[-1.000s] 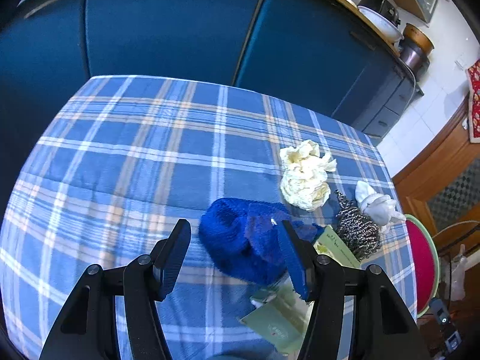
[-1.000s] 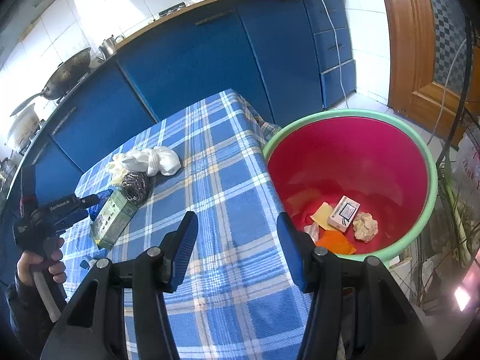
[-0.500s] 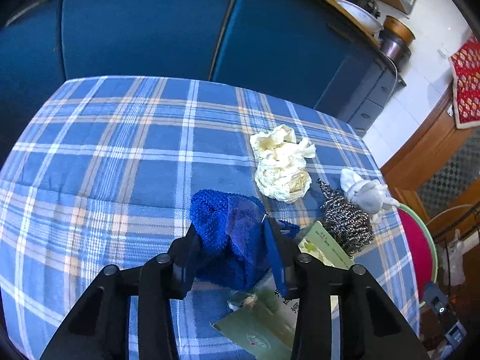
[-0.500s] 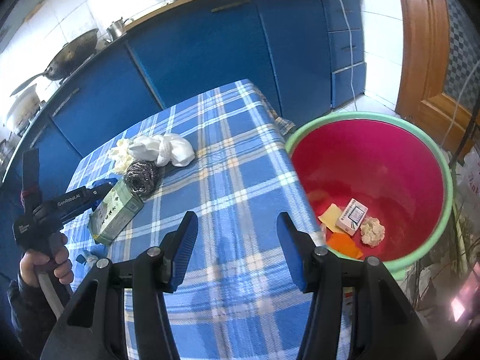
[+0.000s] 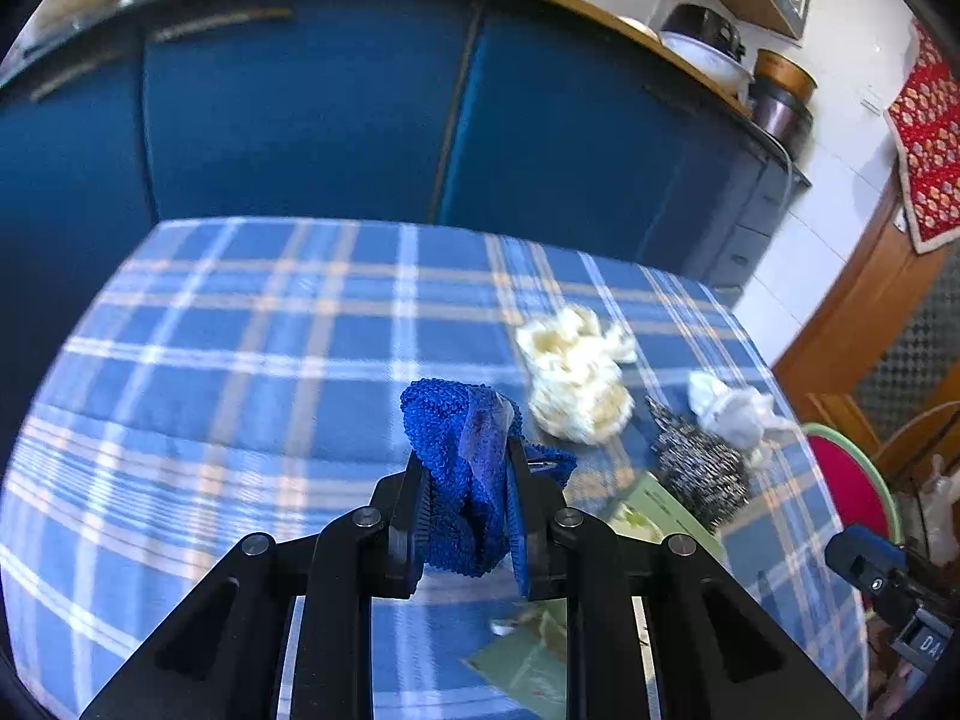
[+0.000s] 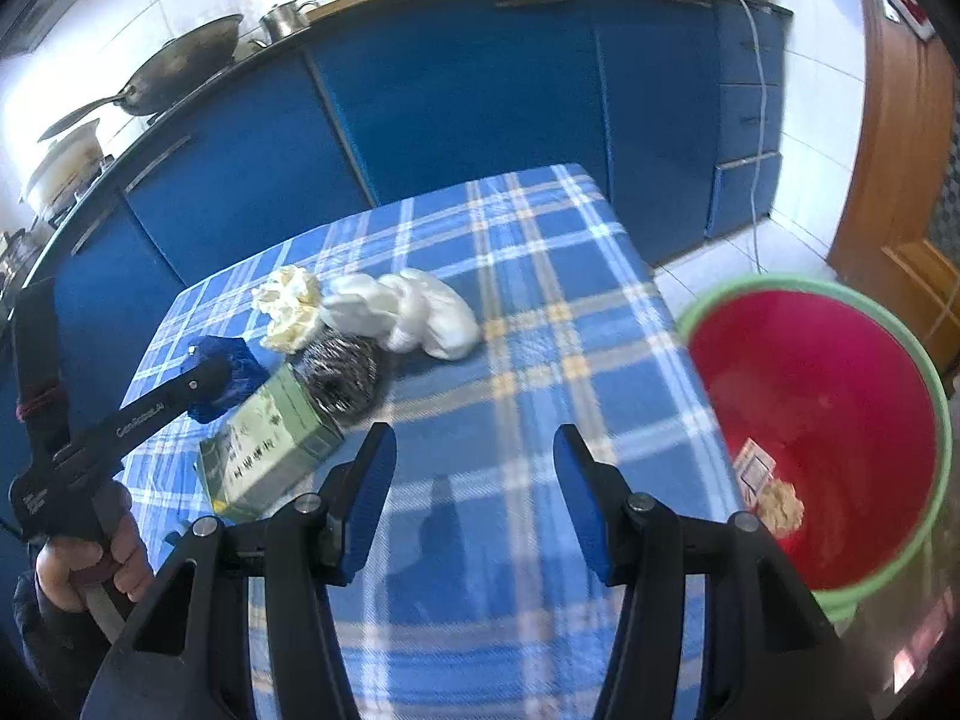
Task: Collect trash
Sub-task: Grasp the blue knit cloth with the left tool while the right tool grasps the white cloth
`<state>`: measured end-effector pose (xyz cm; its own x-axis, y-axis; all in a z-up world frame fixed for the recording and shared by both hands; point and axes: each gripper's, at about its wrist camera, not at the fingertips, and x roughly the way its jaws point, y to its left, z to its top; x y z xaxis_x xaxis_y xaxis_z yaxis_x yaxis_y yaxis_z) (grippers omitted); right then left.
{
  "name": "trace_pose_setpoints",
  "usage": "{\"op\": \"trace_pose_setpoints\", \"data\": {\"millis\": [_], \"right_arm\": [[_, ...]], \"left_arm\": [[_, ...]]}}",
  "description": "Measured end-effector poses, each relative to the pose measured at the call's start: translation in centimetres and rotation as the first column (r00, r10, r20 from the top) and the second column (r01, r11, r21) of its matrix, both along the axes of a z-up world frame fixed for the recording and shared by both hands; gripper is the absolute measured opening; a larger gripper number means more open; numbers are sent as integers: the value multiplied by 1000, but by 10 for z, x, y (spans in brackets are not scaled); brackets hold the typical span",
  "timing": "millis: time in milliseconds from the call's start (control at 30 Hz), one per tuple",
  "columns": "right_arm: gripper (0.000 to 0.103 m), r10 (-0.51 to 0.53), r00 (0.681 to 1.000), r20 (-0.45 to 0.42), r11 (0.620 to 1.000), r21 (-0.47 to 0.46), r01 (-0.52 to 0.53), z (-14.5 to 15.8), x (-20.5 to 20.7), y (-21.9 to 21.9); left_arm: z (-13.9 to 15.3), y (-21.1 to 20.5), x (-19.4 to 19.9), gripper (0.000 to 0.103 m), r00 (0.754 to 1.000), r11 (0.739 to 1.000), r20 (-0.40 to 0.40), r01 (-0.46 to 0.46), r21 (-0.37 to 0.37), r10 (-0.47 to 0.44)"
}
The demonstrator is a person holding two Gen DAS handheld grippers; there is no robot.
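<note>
Gripping now: left tool (image 5: pixel 465 501) clenched on the crumpled blue knitted cloth (image 5: pixel 462 450), above the blue plaid table (image 5: pixel 240 360).
Right tool (image 6: pixel 474 492): released, nothing between its fingers, over the table.
Nearby trash: yellowish crumpled paper wad (image 5: pixel 576 372), steel wool scourer (image 5: pixel 699 468), green carton (image 6: pixel 270 438).
Bin: red green-rimmed tub (image 6: pixel 840 408) beside the table.
</note>
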<state>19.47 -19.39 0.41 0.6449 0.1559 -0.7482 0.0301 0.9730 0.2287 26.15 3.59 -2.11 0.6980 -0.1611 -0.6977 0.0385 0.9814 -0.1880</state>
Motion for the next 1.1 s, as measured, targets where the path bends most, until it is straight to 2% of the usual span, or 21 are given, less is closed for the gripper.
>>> {"op": "trace_pose_setpoints", "data": {"millis": [300, 667, 733, 800, 867, 967, 1100], "right_arm": [[59, 37, 999, 31, 999, 16, -38, 6, 38, 28], [58, -4, 1000, 1, 1000, -5, 4, -7, 76, 40], [50, -16, 1000, 0, 1000, 4, 16, -9, 79, 36], [32, -22, 1000, 4, 1000, -1, 22, -9, 79, 33], [23, -21, 1000, 17, 1000, -3, 21, -7, 76, 30], [18, -25, 999, 36, 1000, -6, 25, -3, 69, 26], [18, -46, 997, 66, 999, 9, 45, 8, 56, 15]], "left_arm": [[6, 16, -1, 22, 995, 993, 46, -89, 78, 85], [4, 18, 1, 22, 995, 993, 43, -94, 71, 91], [4, 18, 1, 22, 995, 993, 44, -93, 71, 90], [4, 18, 1, 22, 995, 993, 43, -92, 70, 89], [4, 17, 0, 22, 995, 993, 45, -91, 71, 88], [4, 16, -1, 22, 995, 994, 49, -87, 71, 84], [2, 16, 0, 22, 996, 994, 43, -84, 73, 81]]}}
